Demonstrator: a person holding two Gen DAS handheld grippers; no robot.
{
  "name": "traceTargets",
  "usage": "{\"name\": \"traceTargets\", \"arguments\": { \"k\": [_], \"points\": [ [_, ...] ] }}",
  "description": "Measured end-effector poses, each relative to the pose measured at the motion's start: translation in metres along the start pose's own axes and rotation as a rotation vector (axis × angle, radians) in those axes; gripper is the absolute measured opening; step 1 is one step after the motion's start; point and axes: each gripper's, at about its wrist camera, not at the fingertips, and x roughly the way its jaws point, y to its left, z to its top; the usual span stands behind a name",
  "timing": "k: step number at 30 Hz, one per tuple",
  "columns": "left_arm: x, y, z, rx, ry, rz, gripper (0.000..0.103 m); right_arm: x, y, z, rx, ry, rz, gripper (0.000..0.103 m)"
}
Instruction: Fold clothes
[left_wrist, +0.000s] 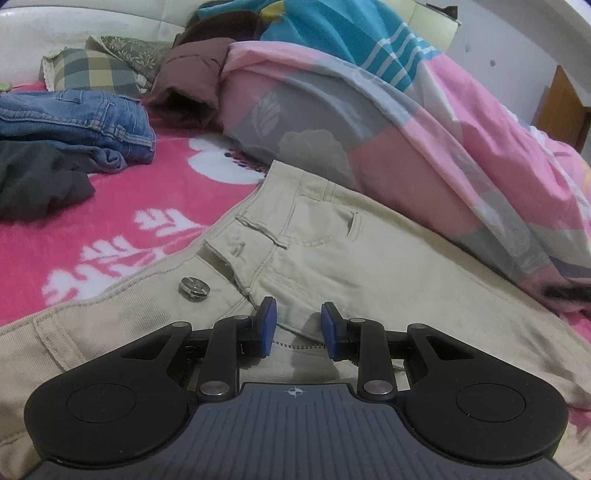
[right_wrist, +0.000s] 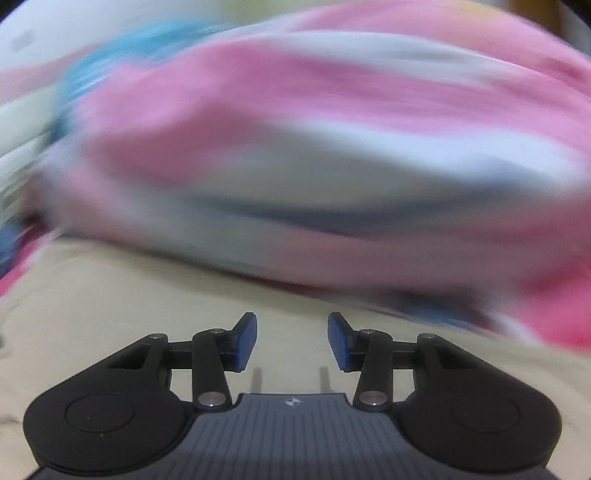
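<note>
Under left claw (left_wrist: 298, 328), parted and empty, khaki pants (left_wrist: 332, 236) lie fly-open; zipper (left_wrist: 295, 344) could be snagged. Right claw (right_wrist: 292, 341) wide, view blurred.

Trousers (left_wrist: 332, 240) lie on the bed (left_wrist: 110, 206); quilt (left_wrist: 406, 129) behind, jeans (left_wrist: 81, 122) left, perhaps folded.

trousers (left_wrist: 332, 251): beige | blanket (left_wrist: 110, 229): hot pink, white leaf print | quilt (left_wrist: 424, 140): pink, grey, white patches | jeans (left_wrist: 81, 122): blue | pillow (left_wrist: 88, 72): green-cream check | fingers (left_wrist: 267, 326): blue pads
</note>
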Motion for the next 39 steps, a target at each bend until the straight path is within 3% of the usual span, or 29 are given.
{"name": "traceTargets", "arguments": {
  "k": [4, 8, 10, 16, 18, 21, 24, 27, 28, 31, 34, 36, 39],
  "points": [
    [0.000, -0.001, 0.000, 0.005, 0.000, 0.004, 0.029, 0.063, 0.116, 0.021, -0.243, 0.042, 0.156, 0.045],
    [0.000, -0.001, -0.001, 0.008, 0.001, 0.006, 0.029, 0.084, 0.126, 0.009, -0.346, 0.075, 0.168, 0.053],
    [0.000, -0.002, -0.001, 0.012, 0.001, 0.007, 0.029, 0.068, 0.074, -0.005, -0.270, 0.080, 0.104, 0.062],
    [0.000, -0.003, -0.001, 0.020, 0.000, 0.012, 0.029, 0.001, -0.119, -0.049, 0.040, 0.085, -0.132, 0.062],
    [-0.001, -0.004, -0.001, 0.027, -0.001, 0.017, 0.029, -0.021, -0.183, -0.064, 0.144, 0.087, -0.211, 0.071],
    [-0.001, -0.006, -0.001, 0.037, -0.001, 0.025, 0.029, -0.054, -0.273, -0.086, 0.283, 0.085, -0.338, 0.070],
    [-0.001, -0.007, -0.001, 0.045, -0.001, 0.031, 0.029, -0.087, -0.338, -0.110, 0.378, 0.062, -0.473, 0.069],
    [-0.001, -0.008, -0.002, 0.049, -0.001, 0.034, 0.029, -0.108, -0.366, -0.116, 0.483, 0.043, -0.557, 0.056],
    [-0.001, -0.008, -0.002, 0.050, -0.001, 0.034, 0.029, -0.113, -0.365, -0.115, 0.513, 0.029, -0.556, 0.056],
    [-0.001, -0.008, -0.001, 0.047, 0.000, 0.031, 0.029, -0.122, -0.338, -0.107, 0.527, -0.003, -0.419, 0.058],
    [-0.001, -0.007, -0.001, 0.043, 0.002, 0.028, 0.029, -0.122, -0.293, -0.106, 0.398, 0.043, -0.265, 0.062],
    [-0.001, -0.006, -0.001, 0.039, 0.002, 0.025, 0.029, -0.123, -0.279, -0.119, 0.300, 0.123, -0.306, 0.062],
    [-0.001, -0.005, -0.001, 0.035, 0.001, 0.022, 0.029, -0.155, -0.311, -0.148, 0.359, 0.135, -0.445, 0.068]
  ]
}}
